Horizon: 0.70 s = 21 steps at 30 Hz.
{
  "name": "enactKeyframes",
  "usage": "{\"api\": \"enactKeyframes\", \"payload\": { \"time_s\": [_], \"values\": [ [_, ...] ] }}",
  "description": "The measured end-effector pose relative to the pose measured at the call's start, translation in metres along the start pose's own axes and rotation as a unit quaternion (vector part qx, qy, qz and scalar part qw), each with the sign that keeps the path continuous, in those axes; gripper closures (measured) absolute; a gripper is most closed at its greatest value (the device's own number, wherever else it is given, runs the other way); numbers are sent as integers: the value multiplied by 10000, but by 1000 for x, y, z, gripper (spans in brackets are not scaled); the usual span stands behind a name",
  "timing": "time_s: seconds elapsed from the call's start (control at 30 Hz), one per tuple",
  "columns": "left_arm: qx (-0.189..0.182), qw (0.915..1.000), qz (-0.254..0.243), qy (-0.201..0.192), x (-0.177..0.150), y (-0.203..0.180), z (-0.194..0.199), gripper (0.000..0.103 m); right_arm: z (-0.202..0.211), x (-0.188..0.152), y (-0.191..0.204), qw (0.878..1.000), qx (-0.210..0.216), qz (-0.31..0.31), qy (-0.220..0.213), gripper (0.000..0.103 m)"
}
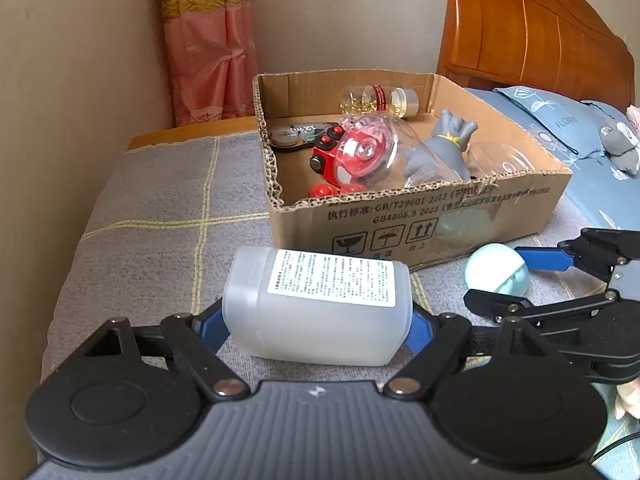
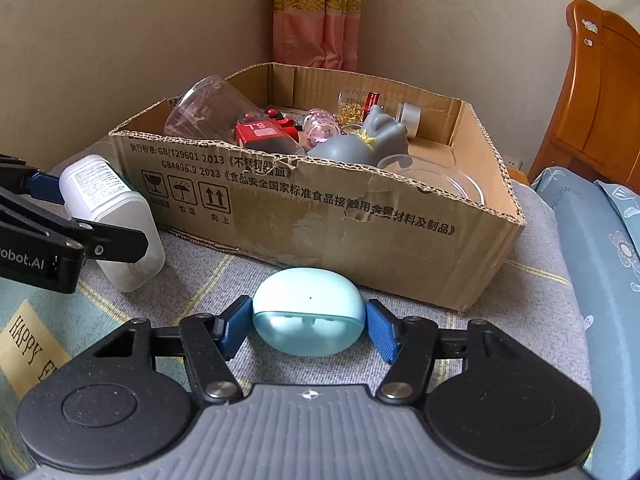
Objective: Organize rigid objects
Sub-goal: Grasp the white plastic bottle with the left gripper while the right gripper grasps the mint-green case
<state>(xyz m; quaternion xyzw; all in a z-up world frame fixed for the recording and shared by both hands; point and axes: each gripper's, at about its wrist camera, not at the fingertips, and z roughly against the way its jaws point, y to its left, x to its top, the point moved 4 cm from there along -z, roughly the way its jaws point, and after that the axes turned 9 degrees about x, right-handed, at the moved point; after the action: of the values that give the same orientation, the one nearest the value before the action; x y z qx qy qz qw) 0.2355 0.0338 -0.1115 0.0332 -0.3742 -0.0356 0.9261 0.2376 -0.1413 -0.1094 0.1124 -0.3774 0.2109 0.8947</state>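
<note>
Down at the near edge of the grey checked blanket [image 1: 160, 208], the left gripper [image 1: 316, 320] has its blue pads on either side of a frosted white plastic bottle with a printed label [image 1: 320, 304], which lies on its side on the blanket; the pads touch its two ends, so the tongs look clamped on it. Just to its right, the right gripper [image 2: 308, 326] has its blue fingers [image 2: 380, 336] pressed against both ends of a pale blue-green oval plastic case [image 2: 308, 312], which rests on the blanket close to the near wall of the box.

Beyond both sits an open brown cardboard box with printed black lettering and handling symbols [image 2: 320, 216]. Inside it, toward the left, a clear plastic cup [image 2: 200, 112] lies tilted on a red toy car with black wheels [image 1: 336, 160]. A small clear pink-speckled piece [image 2: 320, 126] lies beside the car, though what it is I cannot tell. A grey rubbery animal figure with a yellow collar [image 2: 360, 140] is in the middle, and a clear shallow dish [image 2: 432, 172] is at the near right. Against the far wall lies a clear bottle of yellow capsules with a red label and silver cap [image 1: 380, 100], and a flat dark tape-measure-like item [image 1: 296, 136] lies at the far left.

A pink curtain [image 1: 208, 40] hangs in the far corner, an orange wooden headboard [image 1: 532, 28] stands far right, and blue floral bedding [image 1: 560, 124] lies to the right
</note>
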Motion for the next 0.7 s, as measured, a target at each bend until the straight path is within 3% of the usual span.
{"api": "enactKeyframes", "payload": {
  "time_s": [0.27,0.7],
  "values": [
    [-30,9999,-94,51,0,1,2,20,-2,4,1,9998,50,150,90,37],
    [-295,9969,-654,336,-8,-3,20,20,22,0,2,9982,356,381,279,37]
  ]
}}
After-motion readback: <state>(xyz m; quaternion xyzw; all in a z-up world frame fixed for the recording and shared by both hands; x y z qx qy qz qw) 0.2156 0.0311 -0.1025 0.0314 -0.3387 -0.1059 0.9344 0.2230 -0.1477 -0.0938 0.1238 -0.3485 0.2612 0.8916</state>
